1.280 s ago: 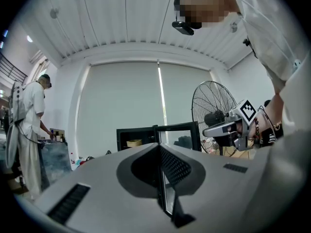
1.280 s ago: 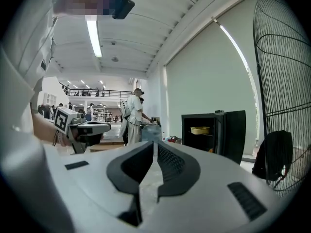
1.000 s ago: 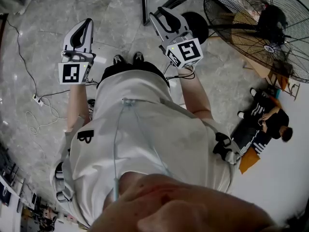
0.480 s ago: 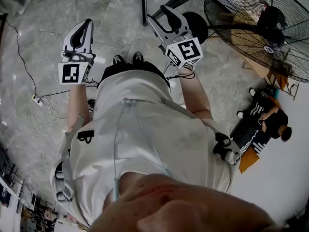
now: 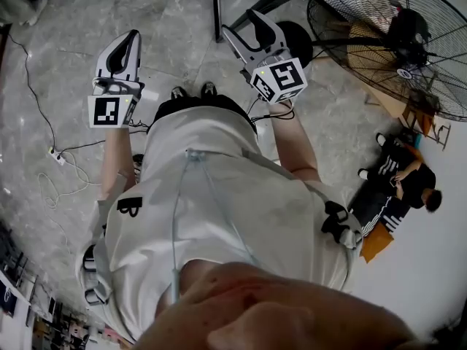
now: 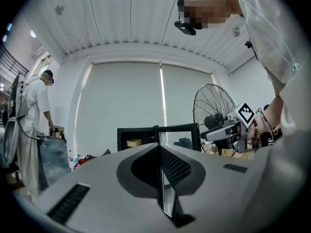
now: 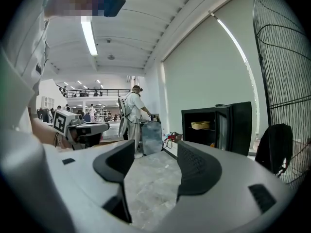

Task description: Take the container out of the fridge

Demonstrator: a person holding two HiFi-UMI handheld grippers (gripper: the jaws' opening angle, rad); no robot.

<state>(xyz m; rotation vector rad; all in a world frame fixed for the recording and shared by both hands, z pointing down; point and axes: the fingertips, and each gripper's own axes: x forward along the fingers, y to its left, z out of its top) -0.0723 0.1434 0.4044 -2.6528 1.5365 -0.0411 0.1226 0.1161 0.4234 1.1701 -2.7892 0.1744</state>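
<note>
A small black fridge (image 7: 228,125) stands across the floor with its door swung open. A pale yellow container (image 7: 200,125) sits on a shelf inside it. The left gripper view shows the same fridge (image 6: 146,139) and container (image 6: 132,142), small and far off. My left gripper (image 5: 132,35) points ahead, level and shut, its pads (image 6: 167,166) pressed together with nothing held. My right gripper (image 5: 243,22) is open; its jaws have just been opening, and only bare floor shows between its fingers (image 7: 199,166). Both grippers are well short of the fridge.
A large floor fan (image 5: 394,42) stands close on the right, next to the fridge. A person sits on the floor (image 5: 405,184) at far right. Another person in white (image 7: 133,115) stands by a grey cabinet. A cable and power strip (image 5: 55,150) lie on the left.
The right gripper's jaws have spread apart from nearly shut to wide. The left gripper and both hands have stayed where they were.
</note>
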